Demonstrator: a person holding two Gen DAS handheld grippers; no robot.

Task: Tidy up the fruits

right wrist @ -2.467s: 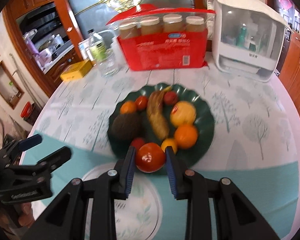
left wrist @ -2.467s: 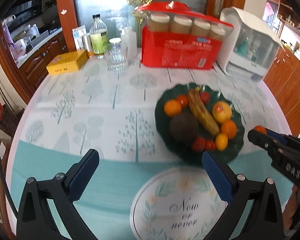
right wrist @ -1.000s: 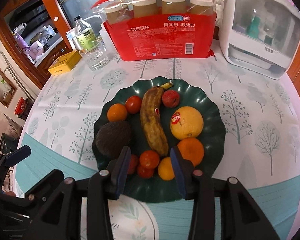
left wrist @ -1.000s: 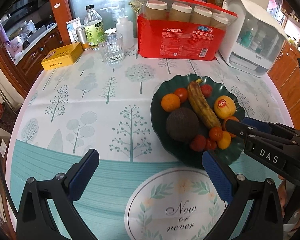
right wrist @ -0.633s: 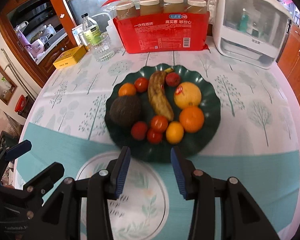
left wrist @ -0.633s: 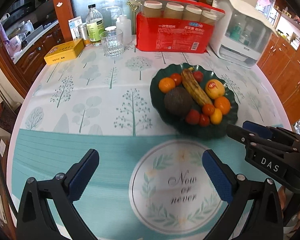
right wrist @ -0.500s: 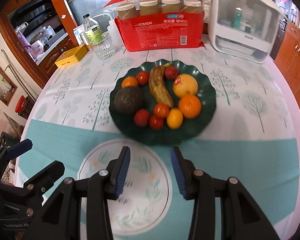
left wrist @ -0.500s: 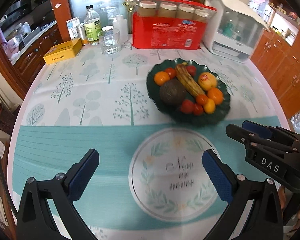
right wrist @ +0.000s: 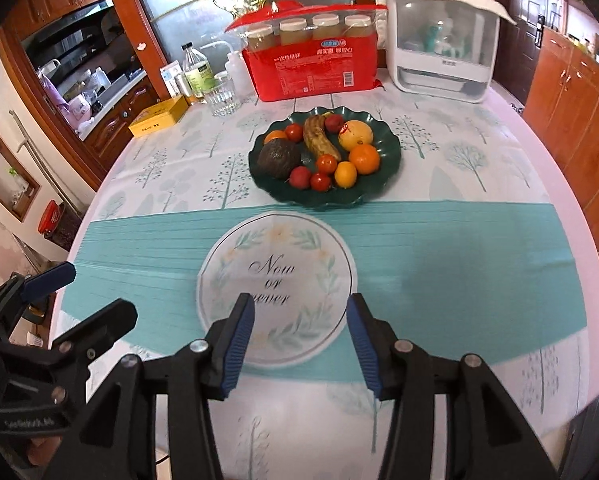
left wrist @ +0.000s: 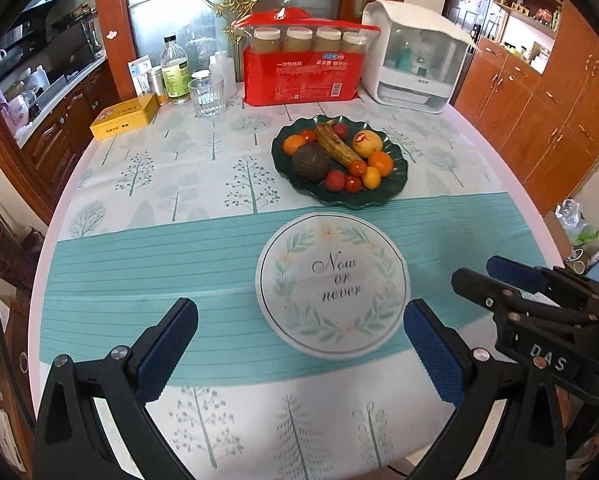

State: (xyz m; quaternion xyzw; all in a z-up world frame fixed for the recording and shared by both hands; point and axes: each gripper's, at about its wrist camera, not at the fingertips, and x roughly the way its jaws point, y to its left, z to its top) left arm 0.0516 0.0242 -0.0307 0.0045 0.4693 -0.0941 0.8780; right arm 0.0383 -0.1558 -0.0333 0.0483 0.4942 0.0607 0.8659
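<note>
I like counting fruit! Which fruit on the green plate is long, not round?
The banana, brownish and lying lengthwise down the plate; every other fruit is round.

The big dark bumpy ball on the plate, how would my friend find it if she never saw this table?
Look for the dark green scalloped plate in front of the red package. On its left side, beside the banana, lies the dark brown fruit. It is the only dull, rough-skinned one; all its neighbours are bright red, orange or yellow.
</note>
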